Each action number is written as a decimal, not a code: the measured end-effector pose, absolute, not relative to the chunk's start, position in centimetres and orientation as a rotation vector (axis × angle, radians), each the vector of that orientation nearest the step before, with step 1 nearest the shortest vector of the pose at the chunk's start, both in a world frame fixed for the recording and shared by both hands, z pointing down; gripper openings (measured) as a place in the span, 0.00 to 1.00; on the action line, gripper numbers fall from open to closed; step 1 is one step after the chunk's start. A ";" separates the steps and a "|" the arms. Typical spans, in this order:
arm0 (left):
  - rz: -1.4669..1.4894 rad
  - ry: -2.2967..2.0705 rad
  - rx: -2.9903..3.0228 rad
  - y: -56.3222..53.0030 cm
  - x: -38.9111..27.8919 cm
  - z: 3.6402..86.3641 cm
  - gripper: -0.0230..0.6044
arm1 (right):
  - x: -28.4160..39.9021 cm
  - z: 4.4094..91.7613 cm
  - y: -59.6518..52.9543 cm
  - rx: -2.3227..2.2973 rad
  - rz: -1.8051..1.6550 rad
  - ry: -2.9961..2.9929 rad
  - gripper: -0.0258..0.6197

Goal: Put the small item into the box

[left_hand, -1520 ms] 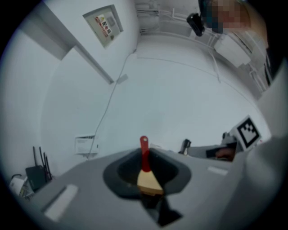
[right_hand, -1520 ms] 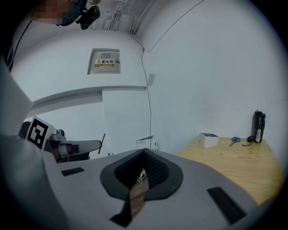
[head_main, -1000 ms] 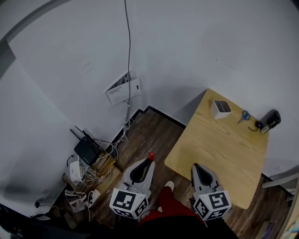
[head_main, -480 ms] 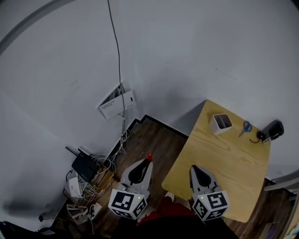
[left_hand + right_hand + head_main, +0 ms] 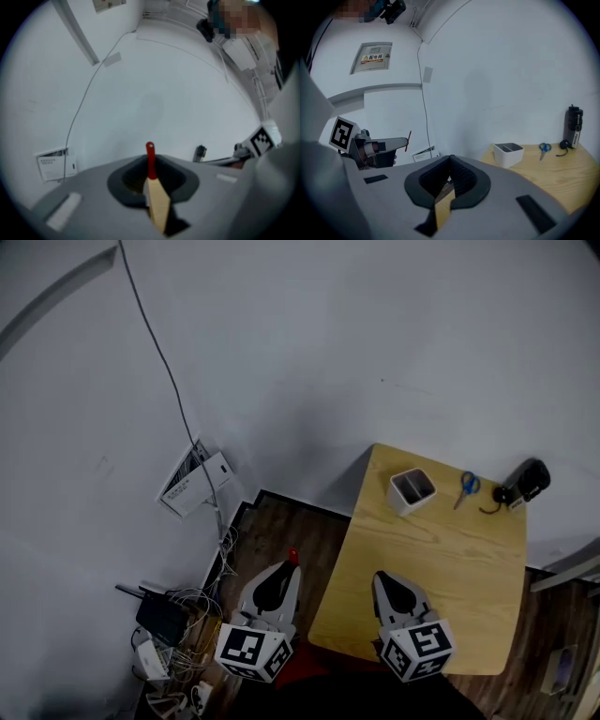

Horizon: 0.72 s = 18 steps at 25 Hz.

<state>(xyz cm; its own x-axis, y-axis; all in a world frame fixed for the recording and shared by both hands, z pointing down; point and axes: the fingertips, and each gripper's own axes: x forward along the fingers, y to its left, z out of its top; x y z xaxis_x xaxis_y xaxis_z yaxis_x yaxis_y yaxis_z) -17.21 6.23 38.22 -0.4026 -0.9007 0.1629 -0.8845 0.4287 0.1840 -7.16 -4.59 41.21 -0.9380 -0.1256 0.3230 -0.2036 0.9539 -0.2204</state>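
My left gripper (image 5: 287, 568) is shut on a slim red item (image 5: 292, 557), whose tip pokes out past the jaws over the dark wood floor, left of the table. The left gripper view shows the same red item (image 5: 150, 160) standing upright between the closed jaws. To its right, my right gripper (image 5: 382, 579) is shut with nothing in it, above the near edge of the wooden table (image 5: 441, 568). The white box (image 5: 411, 491) stands open at the table's far side and shows in the right gripper view as the box (image 5: 508, 153).
Blue scissors (image 5: 466, 487) and a black bottle (image 5: 525, 480) lie beyond the box by the wall. A router with tangled cables (image 5: 164, 620) sits on the floor at left. A white wall panel (image 5: 192, 484) hangs low, with a cable running up the wall.
The head view has swung, so the table, box and wall panel sit further left and lower in the picture. Both grippers keep their places and stay shut, the left still holding the red item.
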 end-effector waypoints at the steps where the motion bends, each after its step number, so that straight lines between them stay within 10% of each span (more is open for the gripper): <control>1: -0.095 -2.436 1.580 5.5 -17.4 38.1 0.11 | -7.1 41.2 -5.1 0.268 0.368 -2.796 0.05; 18: -0.002 -2.039 2.045 -6.7 -22.8 39.0 0.11 | -7.3 42.5 -11.6 0.896 0.490 -2.663 0.05</control>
<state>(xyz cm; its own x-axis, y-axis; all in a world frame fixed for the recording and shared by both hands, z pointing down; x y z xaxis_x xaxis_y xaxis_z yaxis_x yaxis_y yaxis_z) -22.75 -6.66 38.99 0.0191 -0.9842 0.1760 -0.9838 0.0129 0.1789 -7.31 -11.61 42.48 -0.7653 -0.5253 0.3720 -0.6233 0.7490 -0.2246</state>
